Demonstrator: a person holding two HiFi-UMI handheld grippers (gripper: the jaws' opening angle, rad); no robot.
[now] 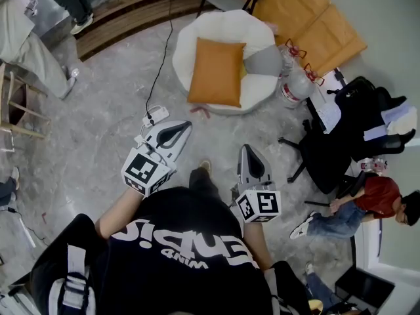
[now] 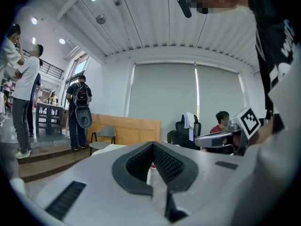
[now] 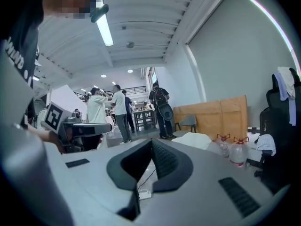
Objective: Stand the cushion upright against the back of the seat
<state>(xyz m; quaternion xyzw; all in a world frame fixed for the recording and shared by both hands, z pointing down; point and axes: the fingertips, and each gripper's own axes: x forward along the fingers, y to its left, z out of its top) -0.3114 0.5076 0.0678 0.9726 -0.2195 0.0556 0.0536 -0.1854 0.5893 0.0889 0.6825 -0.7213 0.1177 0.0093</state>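
Power strip point(image 1: 156, 115): a white block on the grey floor just off my left tool's tip. Its cable point(image 1: 161, 64) runs up past the seat's left edge. I judge it a snag risk on my way in.

Left gripper point(image 1: 187, 125): jaws pressed together with nothing between them, held out nearly level over the floor, well short of the seat. Its own view point(image 2: 153, 145) shows only room beyond the tips.

Cushion point(image 1: 216, 71): orange, lying flat on the seat, left of the middle. Its near edge hangs over the seat's front rim, and it is not yet stood up.

Seat point(image 1: 226, 23): round, white and padded. I take the far rim for its back, and that rim is bare. A grey cushion point(image 1: 264, 61) touches the orange one's right edge.

Right gripper point(image 1: 248, 148): also closed and empty point(image 3: 151, 143), level with its partner and aimed at the seat. I judge both must open once I am within reach of the cushion.

Bottles point(image 1: 296, 84): clear, red-handled, on the floor at the seat's right edge, near enough to knock over.
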